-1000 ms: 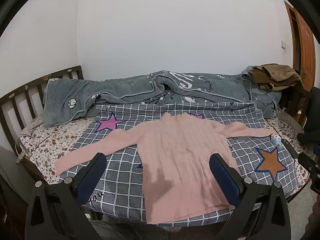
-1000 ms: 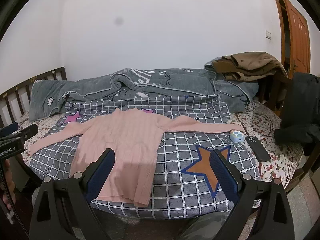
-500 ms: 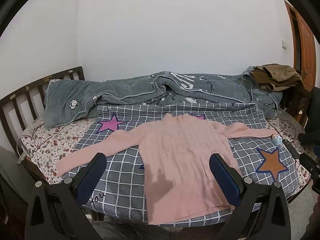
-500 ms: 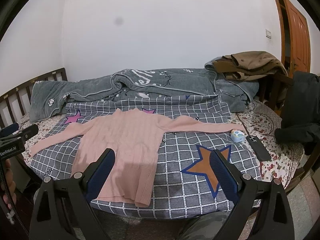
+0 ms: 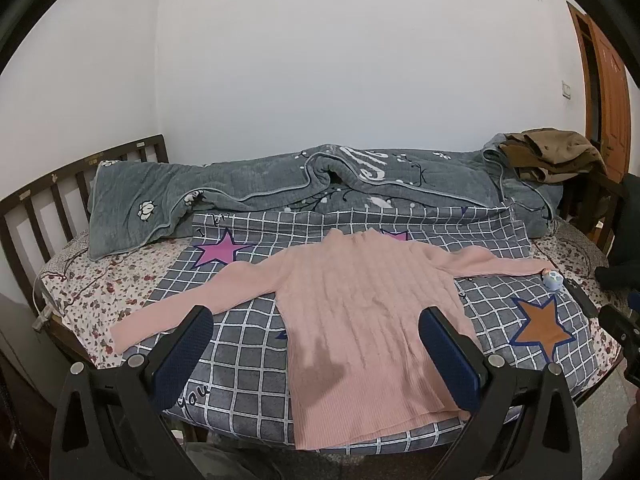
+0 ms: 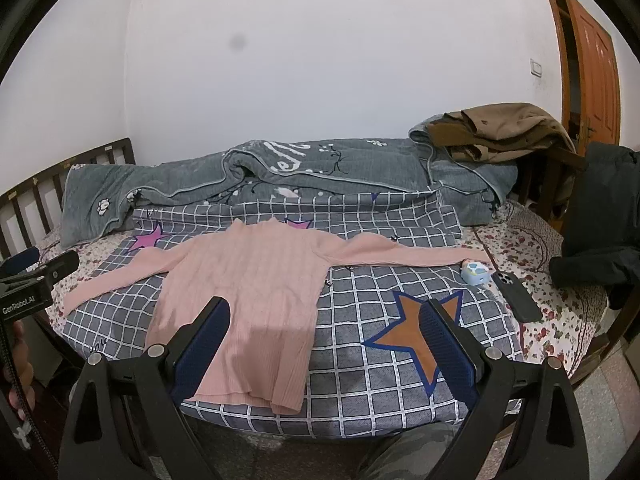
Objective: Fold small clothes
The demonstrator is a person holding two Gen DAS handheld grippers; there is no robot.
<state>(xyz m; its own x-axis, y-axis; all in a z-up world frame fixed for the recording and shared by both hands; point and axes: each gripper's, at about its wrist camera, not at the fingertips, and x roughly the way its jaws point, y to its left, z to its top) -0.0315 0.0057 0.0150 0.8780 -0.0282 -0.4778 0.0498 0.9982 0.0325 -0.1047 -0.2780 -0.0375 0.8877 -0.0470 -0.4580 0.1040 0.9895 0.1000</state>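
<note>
A pink ribbed sweater (image 5: 368, 300) lies flat on the checked grey bedspread (image 5: 240, 364), both sleeves spread out to the sides. It also shows in the right wrist view (image 6: 256, 292). My left gripper (image 5: 316, 356) is open and empty, held above the near edge of the bed in front of the sweater's hem. My right gripper (image 6: 324, 352) is open and empty too, further right, over the hem's right corner and an orange star print.
A grey quilt (image 5: 280, 188) is heaped along the back of the bed. Brown clothes (image 6: 500, 128) lie on it at the right. A small blue case (image 6: 474, 272) and a black phone (image 6: 516, 290) lie by the right sleeve end. Wooden headboard (image 5: 40, 204) at left.
Both views have shifted slightly; the bed and sweater sit a little lower and further off than a second ago. Both grippers stay open and the sweater has not moved.
</note>
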